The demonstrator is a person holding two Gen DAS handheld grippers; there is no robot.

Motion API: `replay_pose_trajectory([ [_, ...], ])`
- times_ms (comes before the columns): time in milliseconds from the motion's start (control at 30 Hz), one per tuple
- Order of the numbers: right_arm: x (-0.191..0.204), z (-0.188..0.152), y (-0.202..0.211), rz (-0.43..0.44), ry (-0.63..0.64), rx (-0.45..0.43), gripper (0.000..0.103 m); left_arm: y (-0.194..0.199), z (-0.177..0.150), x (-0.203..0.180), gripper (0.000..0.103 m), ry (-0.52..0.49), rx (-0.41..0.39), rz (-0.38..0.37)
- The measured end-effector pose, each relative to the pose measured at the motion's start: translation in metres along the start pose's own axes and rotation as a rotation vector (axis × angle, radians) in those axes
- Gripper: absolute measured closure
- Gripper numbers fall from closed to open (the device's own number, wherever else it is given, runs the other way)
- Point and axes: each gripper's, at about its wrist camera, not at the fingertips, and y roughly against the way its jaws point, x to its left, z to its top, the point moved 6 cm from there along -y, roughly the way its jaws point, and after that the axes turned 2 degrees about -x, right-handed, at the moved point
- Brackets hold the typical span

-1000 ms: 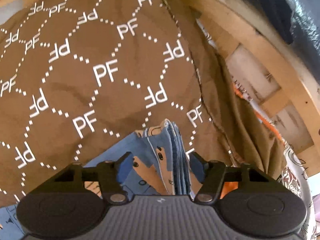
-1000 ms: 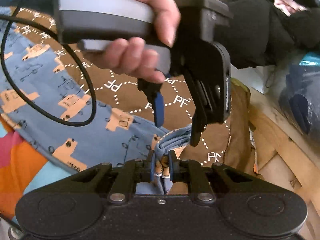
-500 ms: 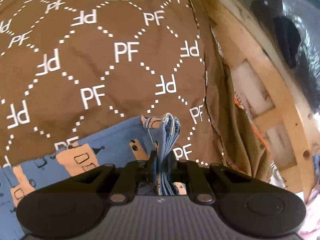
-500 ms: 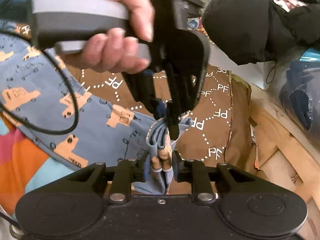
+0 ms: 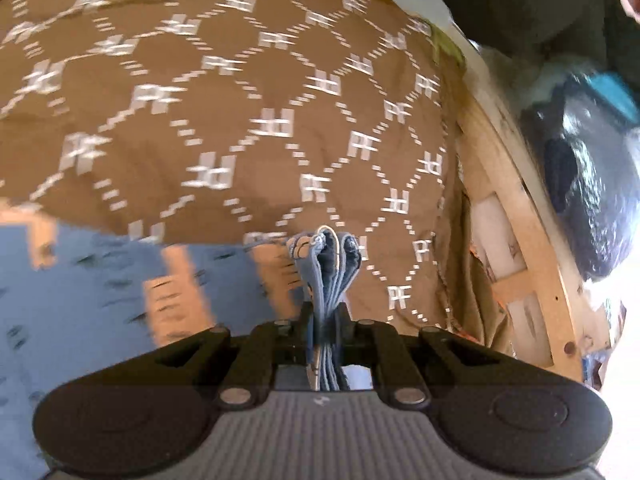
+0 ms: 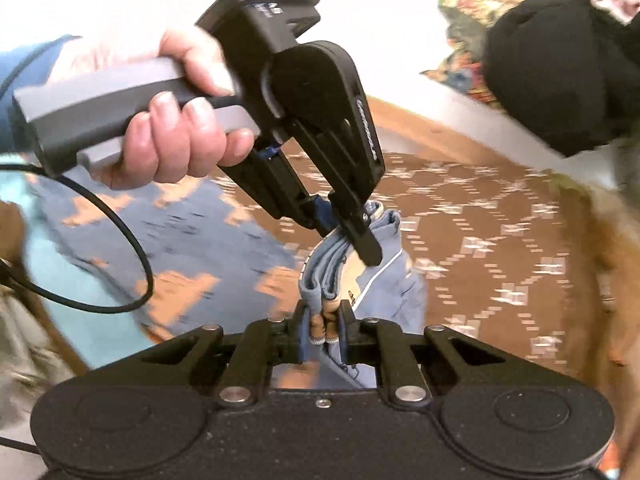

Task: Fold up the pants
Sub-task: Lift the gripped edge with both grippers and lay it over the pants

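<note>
The pants (image 5: 100, 288) are blue with orange truck prints and lie on a brown "PF" patterned cover (image 5: 200, 120). My left gripper (image 5: 325, 322) is shut on a bunched edge of the pants (image 5: 326, 256). In the right wrist view the pants (image 6: 192, 240) spread to the left. My right gripper (image 6: 325, 330) is shut on the same bunched edge (image 6: 320, 276). The left gripper (image 6: 344, 232), held by a hand (image 6: 172, 136), pinches the fabric just beyond my right gripper's tips. The edge is lifted off the cover.
A wooden frame (image 5: 520, 240) runs along the cover's right side, with a dark plastic-wrapped bundle (image 5: 592, 184) beyond it. A black garment (image 6: 560, 64) lies at the far right. A black cable (image 6: 120, 240) loops from the left gripper's handle.
My left gripper closed on the bunched pants edge, which my right gripper held throughout. Both then lifted the edge, and the views are now motion-blurred.
</note>
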Motion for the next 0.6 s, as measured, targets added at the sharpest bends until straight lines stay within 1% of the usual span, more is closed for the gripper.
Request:
replay_pose_trajectory([
  [100,0.014,0.005,-0.006,0.106,-0.03,0.024,0.088,0.017,-0.007,0.024,0.092,0.007,-0.017,0.046],
  [167,0.028,0.005,-0.01,0.137,-0.022,0.038,0.088,0.021,-0.013,0.037,0.092,-0.003,-0.024,0.085],
  [233,0.04,0.003,-0.016,0.164,0.013,0.052,0.088,0.021,-0.017,0.048,0.092,0.008,-0.026,0.096],
  [333,0.053,-0.003,-0.023,0.187,0.028,0.079,0.088,0.016,-0.023,0.062,0.092,0.019,-0.028,0.116],
  [467,0.058,-0.01,-0.028,0.188,0.012,0.107,0.088,0.012,-0.032,0.074,0.092,0.021,-0.041,0.108],
  [533,0.059,-0.01,-0.028,0.186,0.008,0.112,0.087,0.011,-0.034,0.081,0.089,0.024,-0.033,0.116],
  [600,0.059,-0.01,-0.029,0.182,0.008,0.115,0.086,0.013,-0.035,0.087,0.088,0.046,-0.034,0.099],
])
